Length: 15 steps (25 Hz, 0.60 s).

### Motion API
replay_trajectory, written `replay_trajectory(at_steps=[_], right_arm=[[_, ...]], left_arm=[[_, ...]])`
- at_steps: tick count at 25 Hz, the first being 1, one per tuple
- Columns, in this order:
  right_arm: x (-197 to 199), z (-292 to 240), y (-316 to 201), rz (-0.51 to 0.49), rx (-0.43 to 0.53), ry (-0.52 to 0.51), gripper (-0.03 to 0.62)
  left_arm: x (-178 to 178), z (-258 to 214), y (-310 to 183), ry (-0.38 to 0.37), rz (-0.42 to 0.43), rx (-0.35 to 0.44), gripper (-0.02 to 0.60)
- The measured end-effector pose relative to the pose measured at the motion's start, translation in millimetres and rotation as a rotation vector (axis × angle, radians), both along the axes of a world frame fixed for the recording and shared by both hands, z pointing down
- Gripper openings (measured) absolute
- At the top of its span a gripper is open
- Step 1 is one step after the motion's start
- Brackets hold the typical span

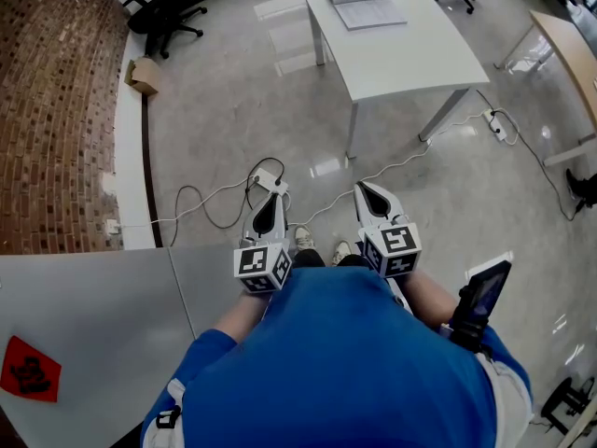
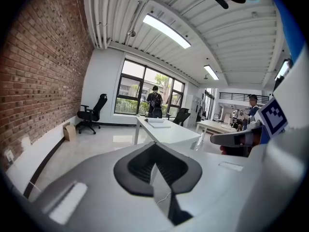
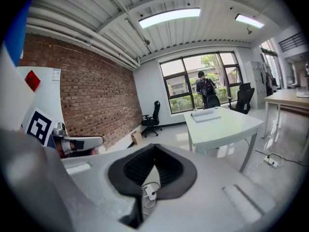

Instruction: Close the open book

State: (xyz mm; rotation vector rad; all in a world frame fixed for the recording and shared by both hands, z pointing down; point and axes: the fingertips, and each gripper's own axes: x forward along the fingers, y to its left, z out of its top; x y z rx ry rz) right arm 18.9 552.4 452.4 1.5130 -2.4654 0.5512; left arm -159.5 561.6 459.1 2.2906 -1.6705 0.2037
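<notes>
Book (image 1: 364,6) open on table (image 1: 410,59); left gripper (image 1: 270,197), right gripper (image 1: 366,192), fingers together

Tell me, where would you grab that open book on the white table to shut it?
Probably the outer edge of the flat leaf of the book, coming from the nearer end of the table. The book lies open and flat, that free edge seems to point that way, and a thin leaf suits a pinch.
</notes>
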Motion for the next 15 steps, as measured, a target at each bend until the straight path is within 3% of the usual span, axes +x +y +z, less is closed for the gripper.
replay_trajectory(at_steps=[15], right_arm=[[-20.3,6.4,-116.0,0.033,0.014,0.021,0.002]], left_arm=[[-20.3,-2.9,-128.7,0.035,0.039,0.020,0.006]])
